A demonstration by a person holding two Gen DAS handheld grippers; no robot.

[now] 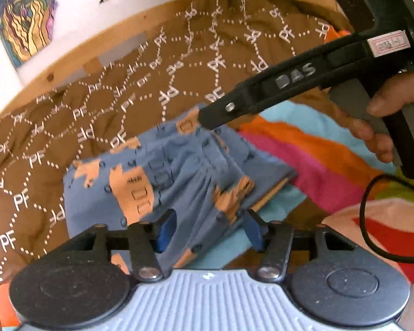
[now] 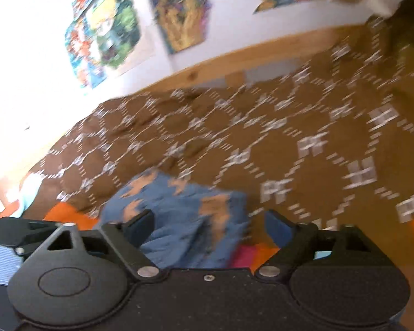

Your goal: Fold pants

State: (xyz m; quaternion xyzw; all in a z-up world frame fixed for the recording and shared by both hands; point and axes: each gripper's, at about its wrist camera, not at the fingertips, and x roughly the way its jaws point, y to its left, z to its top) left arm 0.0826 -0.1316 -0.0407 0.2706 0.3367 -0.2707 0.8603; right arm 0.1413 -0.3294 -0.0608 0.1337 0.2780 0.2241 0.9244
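The pants point(image 1: 157, 182) are blue with orange patches, folded into a thick bundle on the brown quilt. My left gripper point(image 1: 209, 229) is open, its blue pads either side of the bundle's near edge, cloth lying between them. The right gripper point(image 1: 207, 118) shows in the left wrist view, reaching in from the right with its tip at the bundle's far edge. In the blurred right wrist view the right gripper point(image 2: 207, 226) is open, just above the pants point(image 2: 179, 220).
The brown quilt point(image 1: 69, 127) with white "PF" marks covers the bed. A striped orange, pink and turquoise cloth point(image 1: 317, 160) lies under the pants on the right. A wooden bed rail point(image 1: 102, 47) and a wall with posters point(image 2: 105, 33) are behind.
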